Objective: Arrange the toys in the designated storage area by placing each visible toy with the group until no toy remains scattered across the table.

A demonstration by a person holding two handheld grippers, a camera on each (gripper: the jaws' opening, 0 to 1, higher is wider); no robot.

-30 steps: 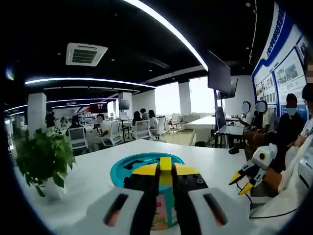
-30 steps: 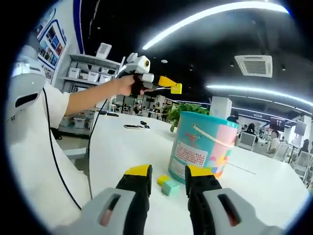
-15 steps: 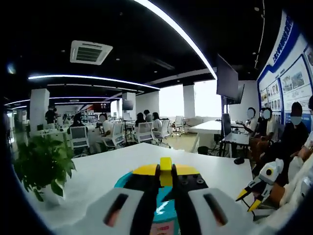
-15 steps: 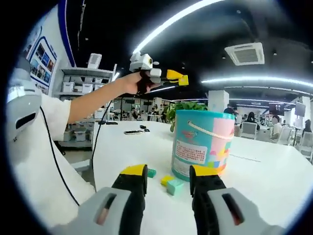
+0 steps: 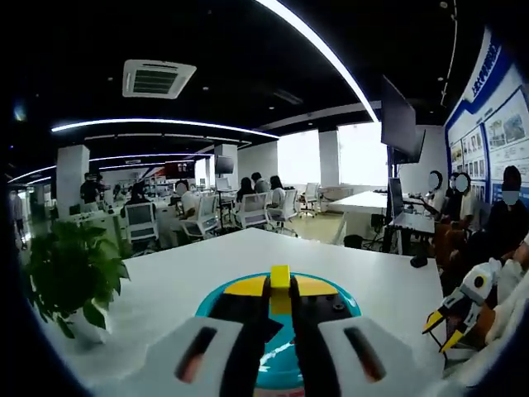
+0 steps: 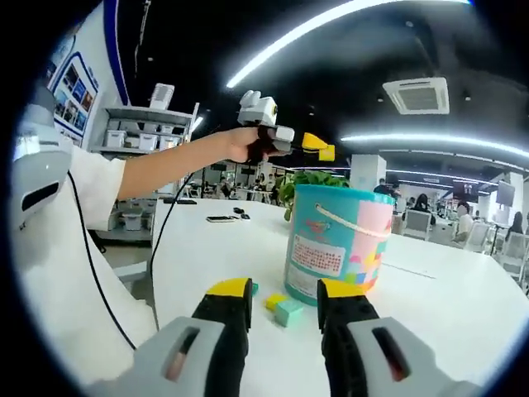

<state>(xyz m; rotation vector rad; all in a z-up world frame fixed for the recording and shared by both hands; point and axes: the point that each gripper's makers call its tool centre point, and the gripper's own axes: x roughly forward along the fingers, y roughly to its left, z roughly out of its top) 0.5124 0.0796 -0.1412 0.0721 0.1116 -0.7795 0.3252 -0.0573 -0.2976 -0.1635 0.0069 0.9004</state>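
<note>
The left gripper [image 5: 280, 291], fingers clenched on a yellow block [image 5: 280, 277], hangs over the open tub [image 6: 336, 244] for a drop, while the right gripper [image 6: 283, 299], fingers released, faces what look like three blocks [image 6: 283, 309] on the worktop [image 6: 446, 306] beside the tub.
</note>
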